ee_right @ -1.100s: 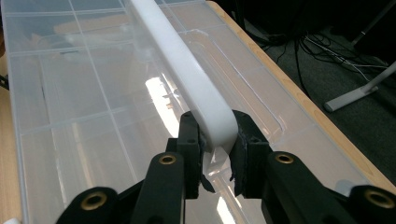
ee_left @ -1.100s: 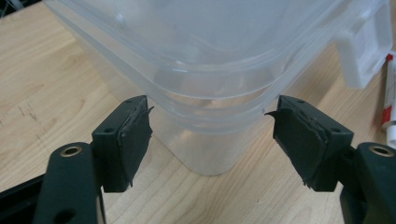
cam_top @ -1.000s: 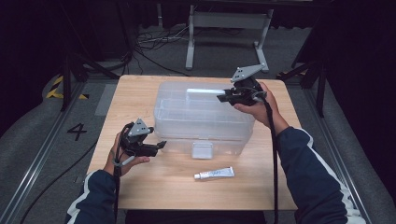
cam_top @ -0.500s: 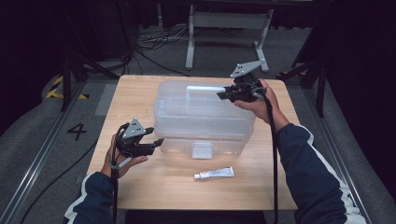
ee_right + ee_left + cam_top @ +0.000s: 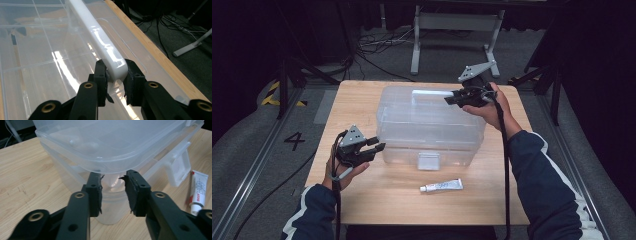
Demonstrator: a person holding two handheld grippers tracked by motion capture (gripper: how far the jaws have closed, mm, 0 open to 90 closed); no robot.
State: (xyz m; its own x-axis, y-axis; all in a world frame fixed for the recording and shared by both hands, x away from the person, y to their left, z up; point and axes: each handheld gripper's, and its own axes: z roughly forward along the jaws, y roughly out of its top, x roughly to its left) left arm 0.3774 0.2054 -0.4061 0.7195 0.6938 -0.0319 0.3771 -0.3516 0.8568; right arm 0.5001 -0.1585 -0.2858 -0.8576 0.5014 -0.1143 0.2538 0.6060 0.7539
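Note:
A clear plastic storage box [image 5: 427, 125] with its lid on stands mid-table. Along the lid's top runs a white handle [image 5: 432, 93]. My right gripper [image 5: 451, 100] comes in from the right and is shut on that handle's end [image 5: 113, 66], one pad on each side. My left gripper [image 5: 379, 146] sits at the box's front left corner. Its jaws have just been closing and their tips [image 5: 113, 182] reach under the lid rim. The rounded box corner [image 5: 112, 202] shows in the gap, and the pads stand apart from it.
A small white tube [image 5: 442, 186] lies on the wooden table [image 5: 362, 100] in front of the box, right of its front latch [image 5: 428, 161]. The tube [image 5: 198, 192] lies to the right in the left gripper view. Dark floor with cables and stands surrounds the table.
The left gripper's jaws have narrowed at the box's corner. The right gripper and the box have stayed where they were.

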